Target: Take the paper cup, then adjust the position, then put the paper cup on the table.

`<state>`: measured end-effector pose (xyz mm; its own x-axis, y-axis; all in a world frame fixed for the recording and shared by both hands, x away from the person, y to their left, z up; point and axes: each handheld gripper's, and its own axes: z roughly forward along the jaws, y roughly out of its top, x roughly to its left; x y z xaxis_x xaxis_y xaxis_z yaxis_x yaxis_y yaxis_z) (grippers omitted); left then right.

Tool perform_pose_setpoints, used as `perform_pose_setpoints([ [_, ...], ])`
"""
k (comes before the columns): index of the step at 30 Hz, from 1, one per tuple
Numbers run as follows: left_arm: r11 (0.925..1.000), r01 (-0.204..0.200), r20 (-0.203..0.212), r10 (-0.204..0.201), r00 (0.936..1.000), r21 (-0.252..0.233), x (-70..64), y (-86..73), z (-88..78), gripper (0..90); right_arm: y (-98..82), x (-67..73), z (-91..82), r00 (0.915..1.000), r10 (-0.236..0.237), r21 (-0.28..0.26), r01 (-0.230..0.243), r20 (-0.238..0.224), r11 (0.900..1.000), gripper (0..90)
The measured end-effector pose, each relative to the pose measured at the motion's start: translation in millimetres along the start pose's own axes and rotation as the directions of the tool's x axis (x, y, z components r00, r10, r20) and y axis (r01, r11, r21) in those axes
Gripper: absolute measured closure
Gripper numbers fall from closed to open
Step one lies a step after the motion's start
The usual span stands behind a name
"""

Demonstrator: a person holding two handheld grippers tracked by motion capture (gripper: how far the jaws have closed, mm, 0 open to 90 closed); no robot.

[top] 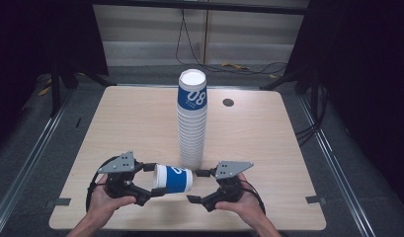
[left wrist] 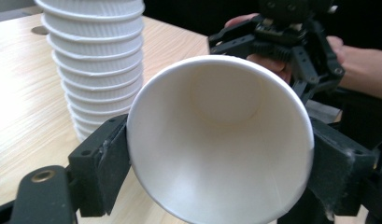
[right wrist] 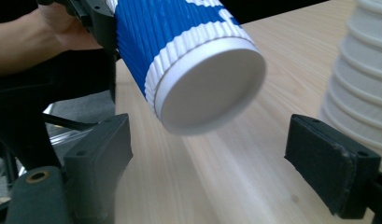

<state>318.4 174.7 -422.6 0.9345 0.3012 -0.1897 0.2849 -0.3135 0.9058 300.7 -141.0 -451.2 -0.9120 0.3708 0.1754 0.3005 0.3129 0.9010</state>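
A blue and white paper cup [top: 173,178] lies on its side in the air near the bench's [top: 268,128] near edge, at about six o'clock from the tall stack of cups [top: 192,123] standing at the middle of the bench. The left gripper [top: 149,180] grips the cup at its rim end: in the left gripper view its jaws press on both sides of the open mouth of the cup [left wrist: 221,140], which faces that camera. The cup's closed bottom [right wrist: 212,86] points toward the right gripper [top: 199,186], at three o'clock from the cup. The right gripper's jaws stand wide apart and released, with the cup's bottom just ahead of them and touching neither pad. The stack's ribbed white sides [right wrist: 361,79] rise just beside the right gripper. A hand holds each gripper from the bench's near edge.
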Motion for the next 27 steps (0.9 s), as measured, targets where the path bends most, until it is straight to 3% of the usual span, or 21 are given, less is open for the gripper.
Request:
perform_pose_setpoints([
  [3, 0.9999, 0.011, -0.021, -0.011, 0.9997, 0.013, 3.4, 0.8, -3.0, 16.9, -3.2, -1.8, -7.3, 0.9995, 0.01, -0.004, -0.01, 0.028, 1.0, 14.4],
  [7, 0.9993, -0.003, -0.055, 0.005, 0.9985, 0.037, 7.1, 2.6, -6.6, 16.9, -6.8, -3.4, -14.7, 0.9982, 0.02, 0.006, -0.02, 0.057, 1.0, 14.5],
  [12, 0.9987, -0.001, -0.072, 0.005, 0.9974, 0.051, 11.0, 3.8, -12.8, 16.9, -11.1, -7.8, -26.4, 0.9895, 0.018, -0.007, -0.017, 0.144, 1.0, 14.9],
  [16, 0.9986, 0.004, -0.09, 0.001, 0.9959, 0.053, 13.9, 5.4, -17.4, 16.8, -12.5, -9.5, -34.2, 0.9859, 0.032, -0.011, -0.03, 0.164, 0.999, 15.7],
  [18, 0.9976, 0.017, -0.125, -0.009, 0.9921, 0.067, 18.8, 6.8, -22.1, 16.8, -14.5, -9.5, -38.4, 0.9835, 0.032, -0.005, -0.032, 0.178, 0.999, 15.7],
  [23, 0.9958, 0.051, -0.156, -0.039, 0.987, 0.076, 28.3, 6.9, -28.3, 16.5, -23.0, -12.6, -44.4, 0.9783, 0.048, -0.008, -0.048, 0.201, 0.999, 15.7],
  [27, 0.9975, 0.032, -0.182, -0.02, 0.9831, 0.063, 37.7, 8.1, -31.8, 16.3, -22.7, -13.5, -44.9, 0.975, 0.046, -0.005, -0.046, 0.218, 0.999, 16.9],
])
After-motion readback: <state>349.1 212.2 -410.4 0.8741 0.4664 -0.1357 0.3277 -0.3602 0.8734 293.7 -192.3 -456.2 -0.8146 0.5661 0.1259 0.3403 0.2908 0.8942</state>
